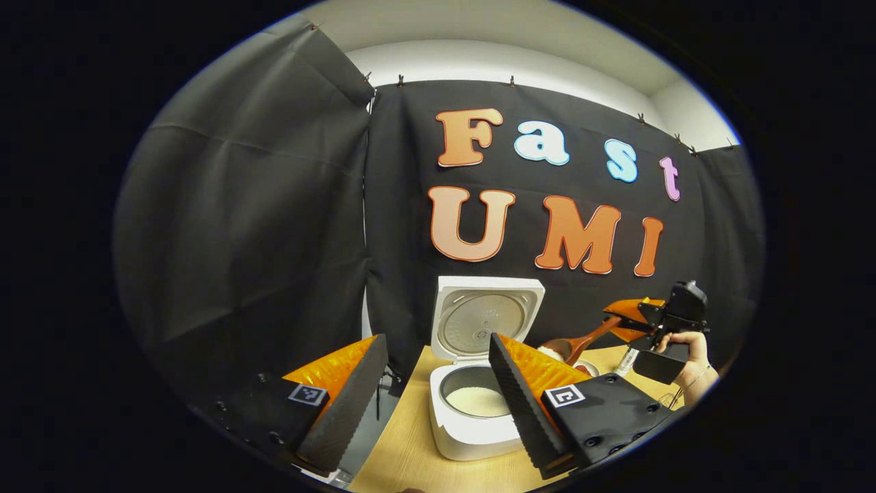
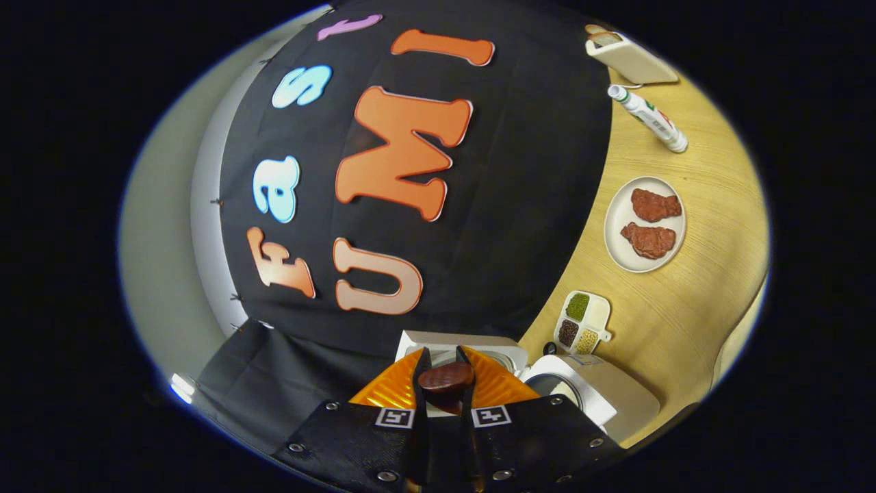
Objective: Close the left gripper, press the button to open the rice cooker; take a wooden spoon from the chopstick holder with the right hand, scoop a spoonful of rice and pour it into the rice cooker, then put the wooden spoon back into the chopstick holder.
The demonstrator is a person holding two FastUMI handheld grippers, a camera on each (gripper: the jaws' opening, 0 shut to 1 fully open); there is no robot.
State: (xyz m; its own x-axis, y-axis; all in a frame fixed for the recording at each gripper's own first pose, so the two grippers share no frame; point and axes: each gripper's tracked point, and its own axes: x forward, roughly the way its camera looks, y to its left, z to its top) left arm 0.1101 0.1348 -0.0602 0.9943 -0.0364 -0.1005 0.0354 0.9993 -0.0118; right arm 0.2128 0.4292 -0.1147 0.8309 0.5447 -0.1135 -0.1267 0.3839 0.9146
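The white rice cooker (image 1: 472, 428) stands on the wooden table with its lid (image 1: 487, 318) up and white rice (image 1: 479, 400) in the pot. My left gripper (image 1: 436, 339) is open, its fingers on either side of the cooker and short of it. To the right a hand (image 1: 691, 352) holds my right gripper (image 1: 633, 318), which is shut on the handle of the wooden spoon (image 1: 592, 335). The spoon's bowl carries rice and hangs just right of the pot. In the right gripper view, which is tilted, the right gripper (image 2: 441, 356) pinches the spoon handle (image 2: 446, 376) above the cooker (image 2: 595, 397).
A white plate (image 2: 619, 250) with two brown meat pieces, a divided dish (image 2: 582, 318) of beans, a white tube (image 2: 647, 116) and a white box (image 2: 633, 61) lie on the table (image 2: 712, 301). A white bowl rim (image 1: 590, 370) sits below the spoon.
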